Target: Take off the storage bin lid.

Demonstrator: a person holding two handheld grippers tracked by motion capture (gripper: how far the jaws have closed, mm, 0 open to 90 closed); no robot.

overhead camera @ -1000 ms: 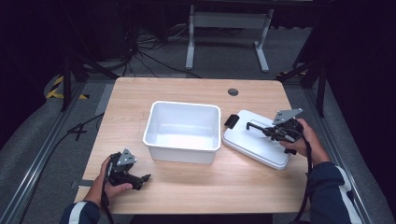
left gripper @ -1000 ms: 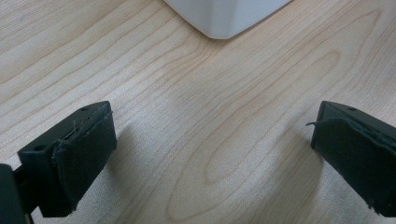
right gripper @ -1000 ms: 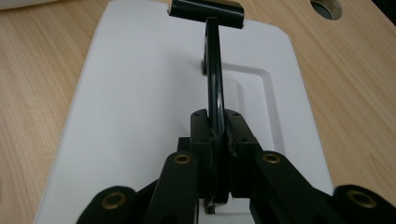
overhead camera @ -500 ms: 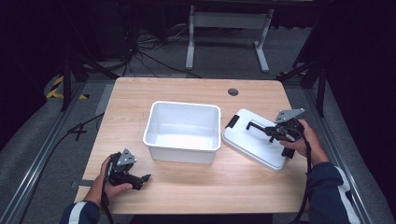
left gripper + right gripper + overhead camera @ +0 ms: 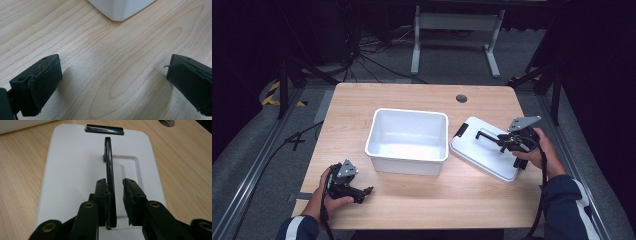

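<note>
The right gripper has just been opening: its jaws stand narrow around the upright black handle, one pad clear. The lid lies at the bin's three o'clock, apparently released. The left gripper gapes wide, empty.

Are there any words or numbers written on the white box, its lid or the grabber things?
None: the white box, the lid with its black handle, both grippers and the wooden table carry no writing that can be read.
</note>
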